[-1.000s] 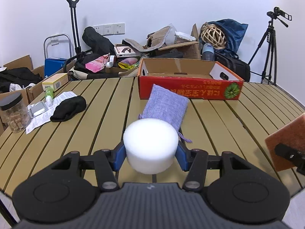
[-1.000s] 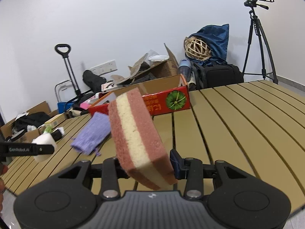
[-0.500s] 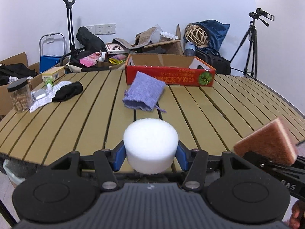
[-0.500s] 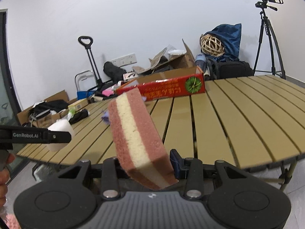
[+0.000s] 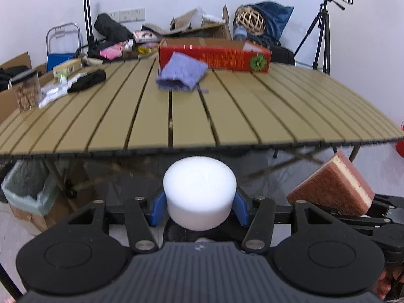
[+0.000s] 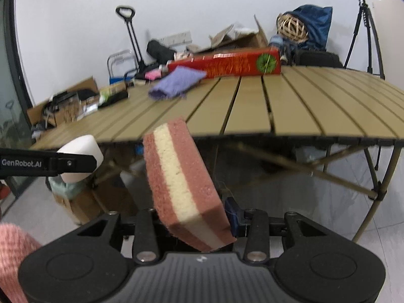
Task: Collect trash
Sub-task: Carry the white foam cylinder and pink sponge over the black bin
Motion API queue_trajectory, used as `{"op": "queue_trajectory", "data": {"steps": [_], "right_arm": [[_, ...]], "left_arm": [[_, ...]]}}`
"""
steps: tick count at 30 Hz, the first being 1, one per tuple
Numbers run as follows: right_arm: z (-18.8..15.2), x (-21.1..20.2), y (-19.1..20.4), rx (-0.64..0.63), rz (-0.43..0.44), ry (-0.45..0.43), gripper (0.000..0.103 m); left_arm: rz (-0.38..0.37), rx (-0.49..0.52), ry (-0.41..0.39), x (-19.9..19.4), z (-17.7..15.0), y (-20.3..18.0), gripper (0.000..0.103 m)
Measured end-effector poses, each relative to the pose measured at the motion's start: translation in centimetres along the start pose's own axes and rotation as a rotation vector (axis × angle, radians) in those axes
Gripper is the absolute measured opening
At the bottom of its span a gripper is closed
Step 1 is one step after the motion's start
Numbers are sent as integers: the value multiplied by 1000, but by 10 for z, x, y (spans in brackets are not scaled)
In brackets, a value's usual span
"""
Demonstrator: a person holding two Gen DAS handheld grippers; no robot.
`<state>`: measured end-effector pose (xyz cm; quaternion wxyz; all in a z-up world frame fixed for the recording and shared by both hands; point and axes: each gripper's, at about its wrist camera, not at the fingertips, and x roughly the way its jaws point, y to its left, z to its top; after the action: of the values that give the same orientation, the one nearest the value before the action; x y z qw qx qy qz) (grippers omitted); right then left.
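The left gripper (image 5: 199, 208) holds a white foam puck (image 5: 199, 189) between its blue pads (image 5: 157, 208), the jaws at a narrow setting closed on the puck's sides. The right gripper (image 6: 192, 218) clamps a pink-and-cream sponge (image 6: 181, 186) near its lower end, with most of the sponge projecting upward and tilted. Both items hang off the near edge of the slatted table (image 5: 227, 116), below the level of its top. A lined bin (image 5: 27, 189) stands on the floor under the table's left side, left of the puck in the left wrist view. Probable next step: carry both items to the bin and release them. Risk one: the sponge is gripped at one end only; a quick swing may pivot it in the pads and drop it on the floor short of the bin. Risk two: the bin sits partly under the table, so a high approach may strike the table edge or a leg. Risk three: both grippers converge on one opening and may collide. Risk four: the light puck may bounce off the liner rim if released early. A purple cloth (image 5: 180, 75) remains on the table.
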<state>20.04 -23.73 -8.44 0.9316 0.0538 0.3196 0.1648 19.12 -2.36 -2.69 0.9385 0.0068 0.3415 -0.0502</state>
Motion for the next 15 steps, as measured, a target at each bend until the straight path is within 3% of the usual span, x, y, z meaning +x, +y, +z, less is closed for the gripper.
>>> {"op": "queue_trajectory", "data": {"steps": [15], "right_arm": [[-52, 17, 23, -79, -38, 221, 38]], "left_arm": [[41, -47, 115, 15, -68, 28, 55]]}}
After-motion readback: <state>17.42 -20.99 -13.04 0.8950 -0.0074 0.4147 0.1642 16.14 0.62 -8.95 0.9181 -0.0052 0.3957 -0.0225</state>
